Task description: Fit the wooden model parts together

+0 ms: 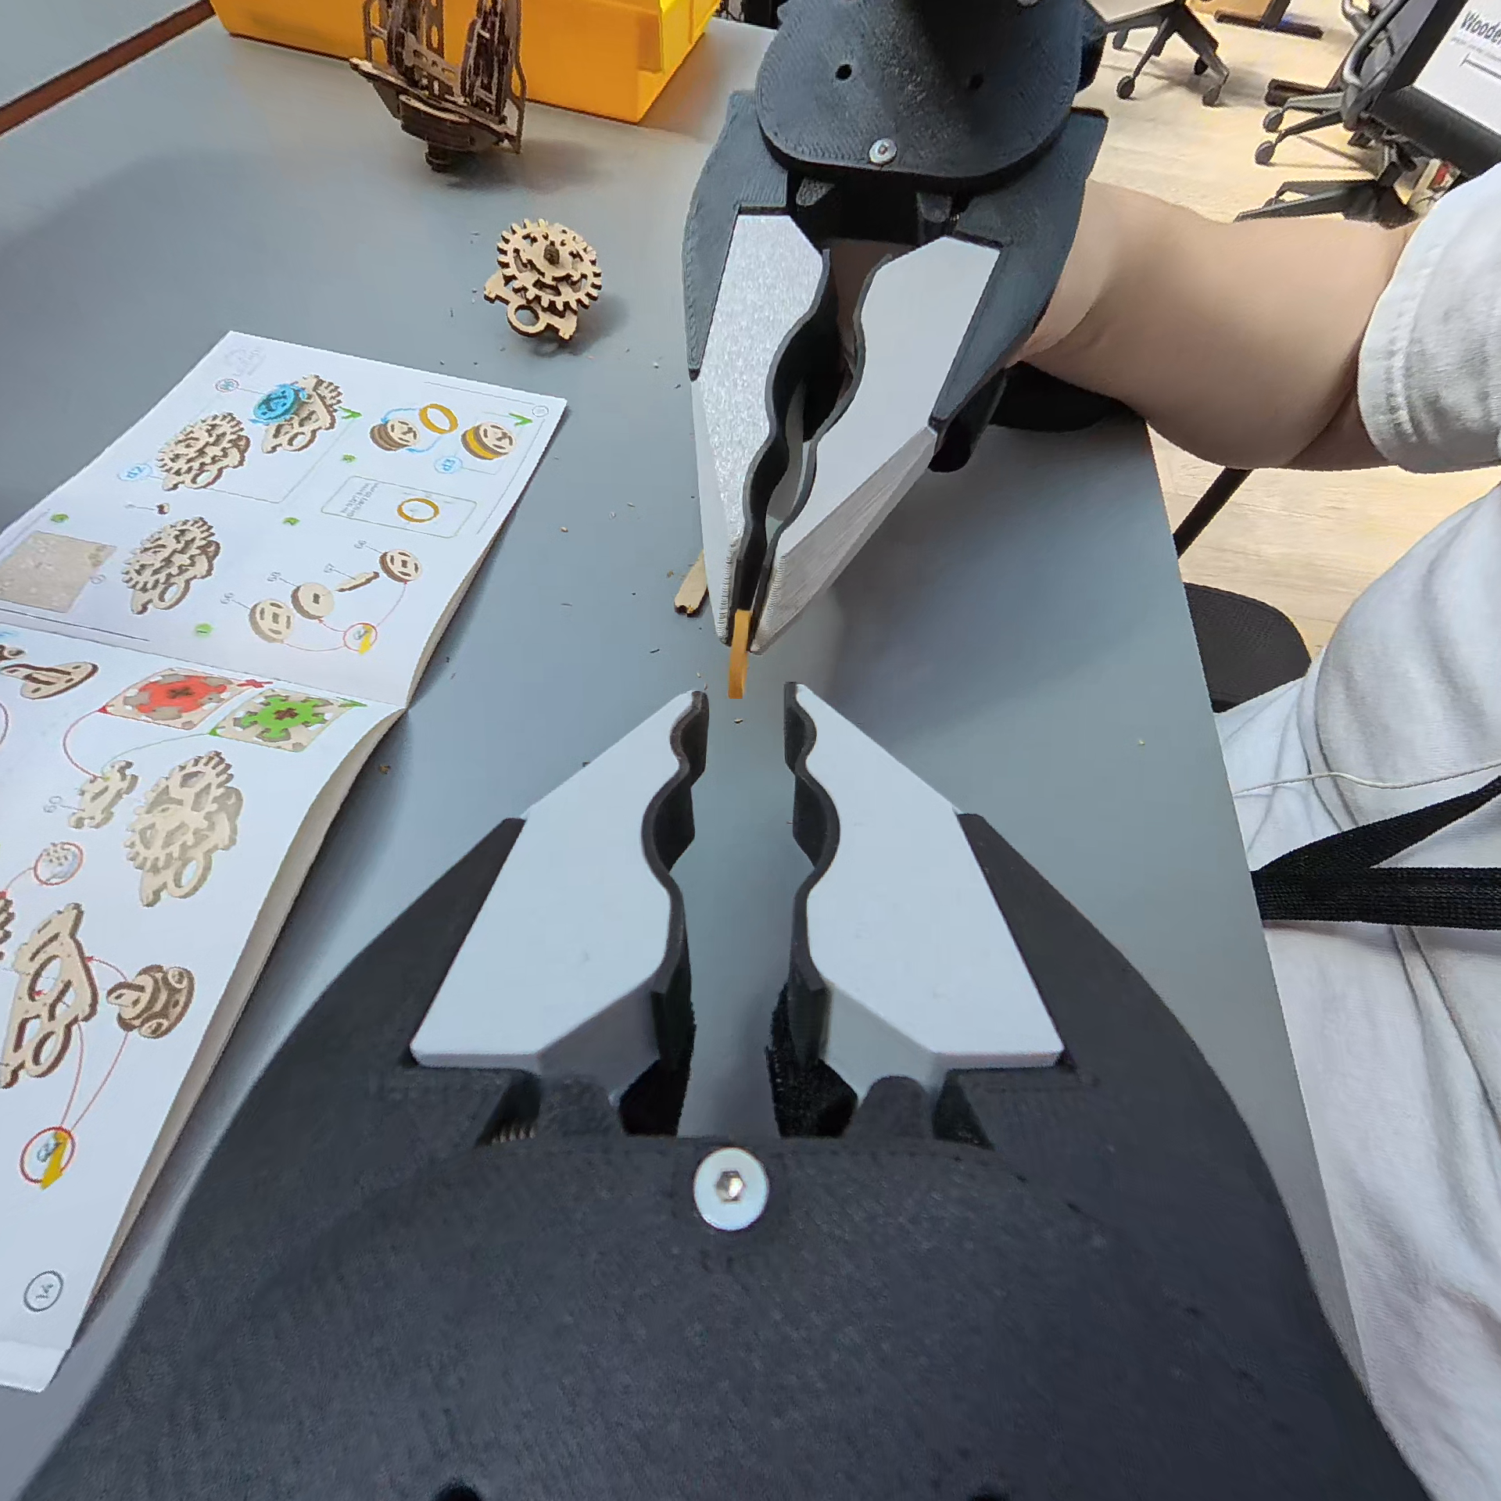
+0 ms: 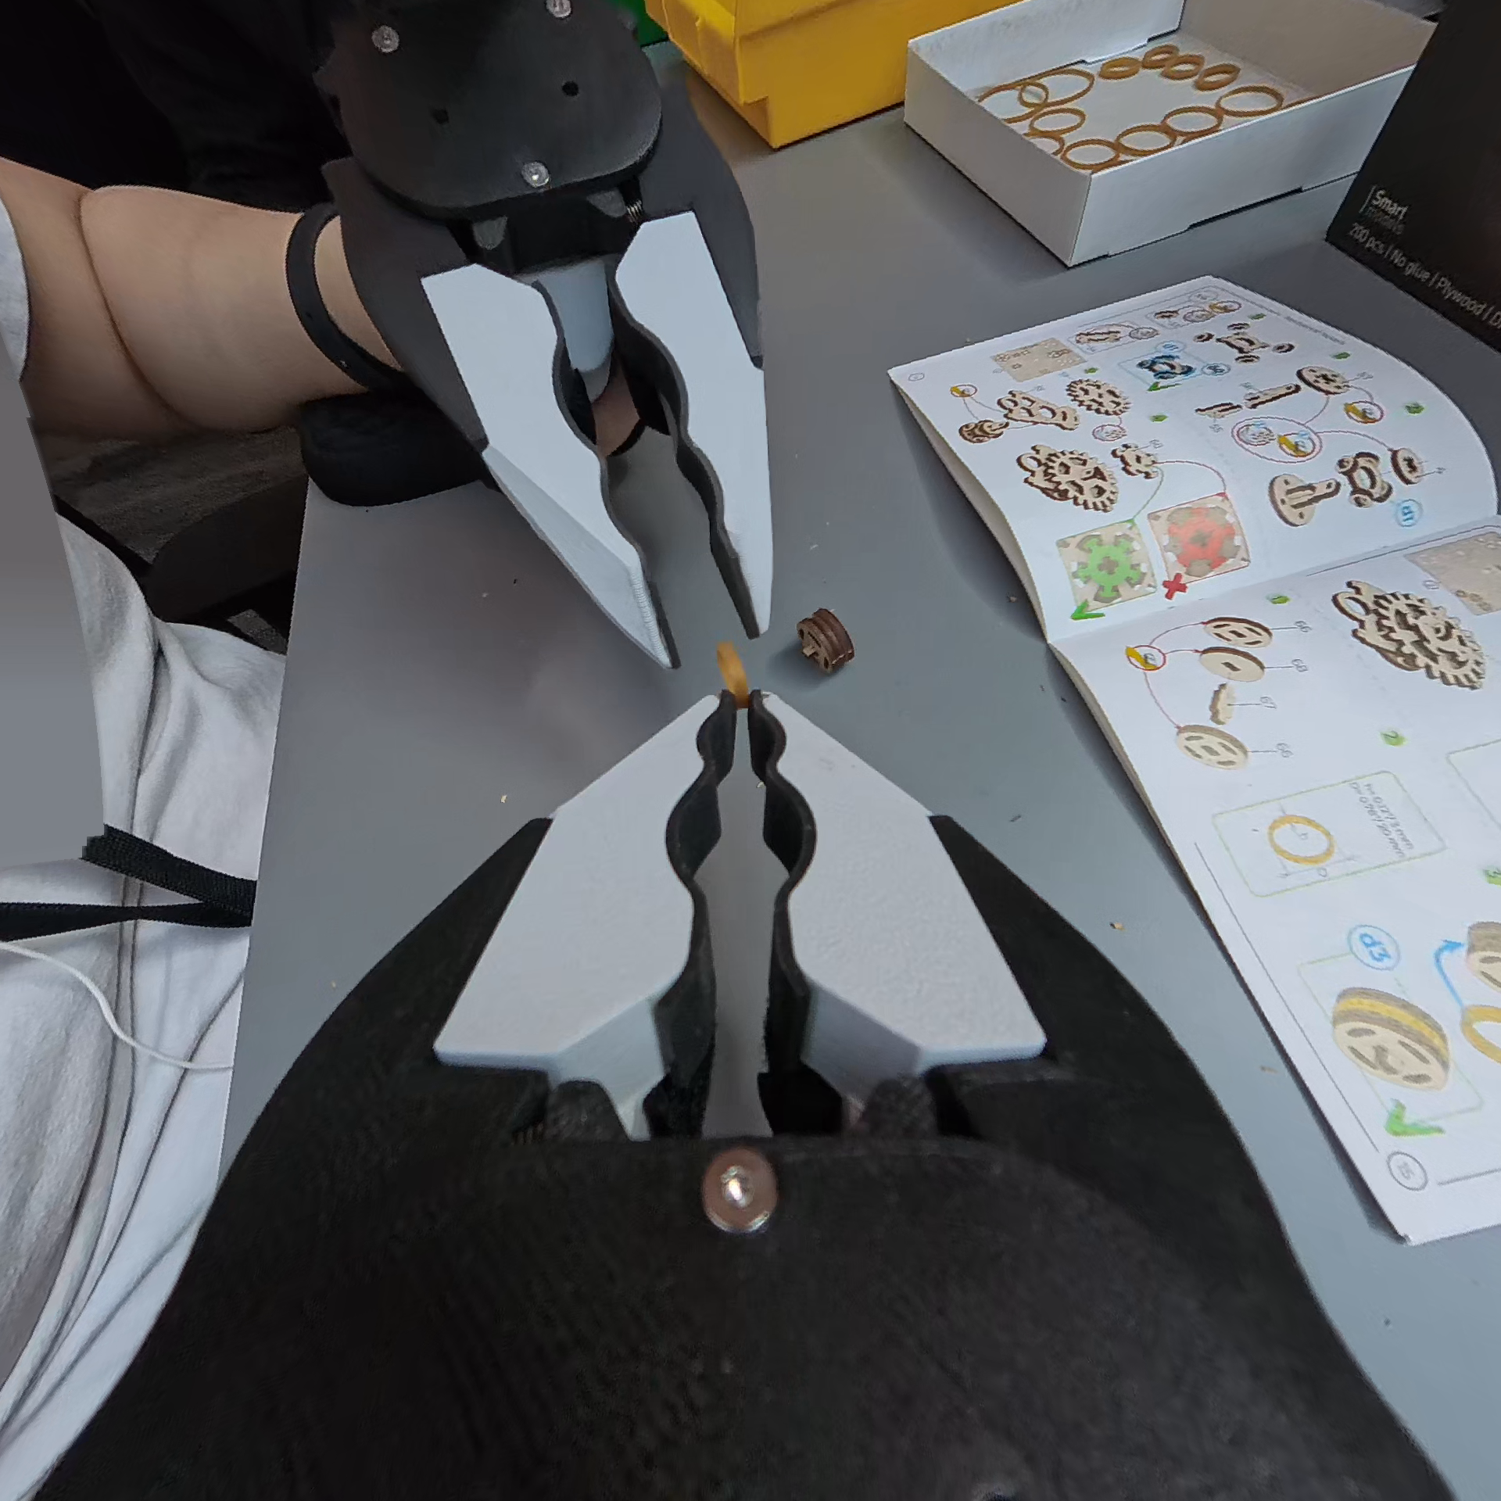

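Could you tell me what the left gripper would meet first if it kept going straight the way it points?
Most likely the small tan band pinched in the right gripper, which hangs just ahead of the open left gripper; depth is hard to judge.

Grey-and-black fingers [image 2: 625, 780] pinch a tan band [image 2: 733, 674]; the table [image 2: 893, 325] is plain grey, the bin [image 2: 796, 73] yellow.

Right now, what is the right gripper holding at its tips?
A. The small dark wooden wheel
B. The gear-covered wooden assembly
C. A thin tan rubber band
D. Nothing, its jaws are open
C: the right gripper has its jaws pinched shut on the thin tan rubber band, while the small dark wooden wheel lies free on the grey table and the left gripper stands open.
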